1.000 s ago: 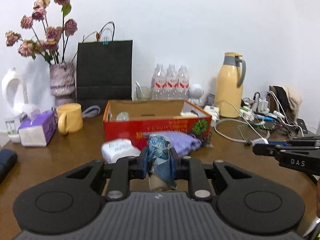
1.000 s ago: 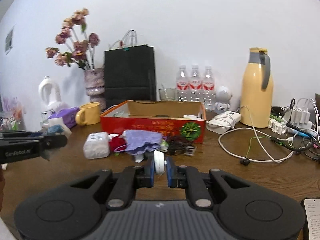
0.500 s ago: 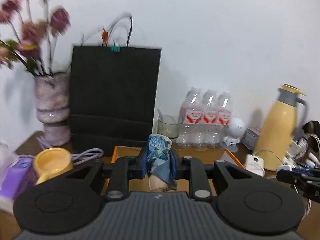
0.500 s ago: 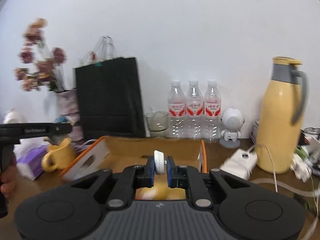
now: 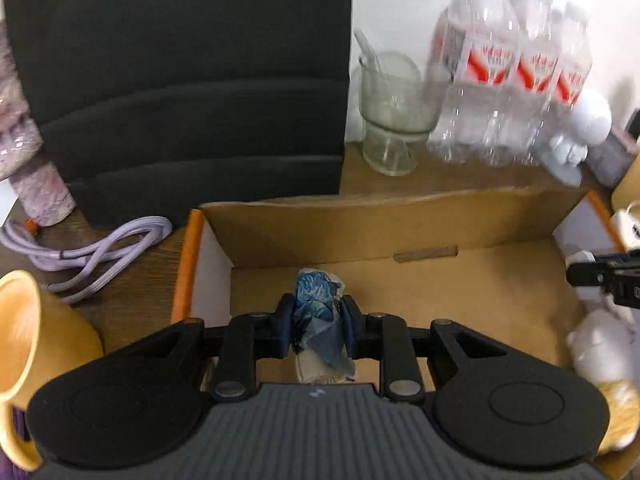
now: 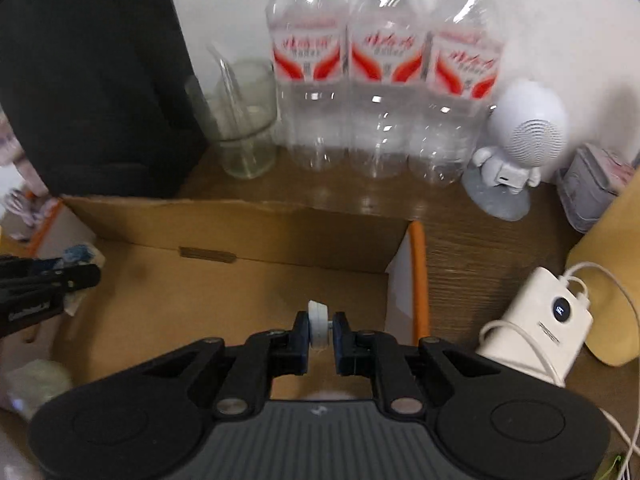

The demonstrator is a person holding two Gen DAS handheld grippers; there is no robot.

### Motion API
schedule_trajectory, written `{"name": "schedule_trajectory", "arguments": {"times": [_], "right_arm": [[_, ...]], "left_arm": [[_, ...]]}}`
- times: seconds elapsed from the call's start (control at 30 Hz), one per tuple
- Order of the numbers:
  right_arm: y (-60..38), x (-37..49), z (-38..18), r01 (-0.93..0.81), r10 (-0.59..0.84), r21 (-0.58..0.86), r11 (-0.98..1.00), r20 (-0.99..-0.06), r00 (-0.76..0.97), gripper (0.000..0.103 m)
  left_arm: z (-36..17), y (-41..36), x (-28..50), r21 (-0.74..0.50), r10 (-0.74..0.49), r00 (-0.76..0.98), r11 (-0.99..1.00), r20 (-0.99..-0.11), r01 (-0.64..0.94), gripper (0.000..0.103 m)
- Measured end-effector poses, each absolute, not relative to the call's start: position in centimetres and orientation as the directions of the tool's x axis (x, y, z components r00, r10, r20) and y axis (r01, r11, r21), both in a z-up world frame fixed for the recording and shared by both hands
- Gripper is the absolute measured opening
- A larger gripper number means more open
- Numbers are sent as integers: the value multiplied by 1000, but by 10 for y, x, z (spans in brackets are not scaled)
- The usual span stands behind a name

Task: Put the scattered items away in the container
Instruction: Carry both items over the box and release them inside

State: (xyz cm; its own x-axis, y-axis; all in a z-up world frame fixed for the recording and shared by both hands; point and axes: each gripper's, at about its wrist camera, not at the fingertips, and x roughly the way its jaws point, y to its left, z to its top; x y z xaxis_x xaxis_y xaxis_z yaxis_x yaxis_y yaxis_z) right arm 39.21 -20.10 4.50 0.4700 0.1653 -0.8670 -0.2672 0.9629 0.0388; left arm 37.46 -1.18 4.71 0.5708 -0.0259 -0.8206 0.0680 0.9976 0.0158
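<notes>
On a brown wooden table (image 6: pixel 452 248) against a white wall, both tongs clamped, left (image 5: pixel 316 316) on blue wrapper (image 5: pixel 316 300), right (image 6: pixel 320 330) on white disc (image 6: pixel 319 326).

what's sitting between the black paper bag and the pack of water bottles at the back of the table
A clear glass cup with a straw in it stands between the black paper bag and the water bottles; the right wrist view shows it best.

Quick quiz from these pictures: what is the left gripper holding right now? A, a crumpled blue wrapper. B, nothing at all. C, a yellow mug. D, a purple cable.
A: the left gripper is clamped on the crumpled blue wrapper above the open cardboard box, while the yellow mug and purple cable sit on the table outside it.
</notes>
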Motion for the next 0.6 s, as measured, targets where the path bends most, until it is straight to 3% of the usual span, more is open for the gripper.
{"name": "schedule_trajectory", "arguments": {"times": [0.2, 0.3, 0.4, 0.47, 0.53, 0.6], "right_arm": [[-183, 409, 26, -282, 95, -35, 959, -896, 434, 12], [-179, 415, 23, -282, 94, -35, 959, -898, 431, 19], [-177, 414, 30, -292, 104, -30, 956, -895, 433, 30], [-176, 411, 39, -289, 102, -33, 957, -892, 439, 59], [-176, 406, 53, -283, 90, -51, 958, -881, 464, 64], [-179, 399, 72, -276, 86, -58, 959, -872, 482, 64]], "left_arm": [[35, -8, 386, 16, -23, 544, 998, -839, 66, 32], [32, -5, 387, -15, -54, 530, 997, -846, 78, 39], [38, -7, 385, -45, -82, 521, 996, -849, 83, 55], [49, -9, 380, -45, -84, 535, 995, -841, 85, 70], [67, -10, 371, -24, -67, 566, 996, -822, 83, 78], [86, -9, 363, -19, -60, 578, 997, -814, 76, 79]]}}
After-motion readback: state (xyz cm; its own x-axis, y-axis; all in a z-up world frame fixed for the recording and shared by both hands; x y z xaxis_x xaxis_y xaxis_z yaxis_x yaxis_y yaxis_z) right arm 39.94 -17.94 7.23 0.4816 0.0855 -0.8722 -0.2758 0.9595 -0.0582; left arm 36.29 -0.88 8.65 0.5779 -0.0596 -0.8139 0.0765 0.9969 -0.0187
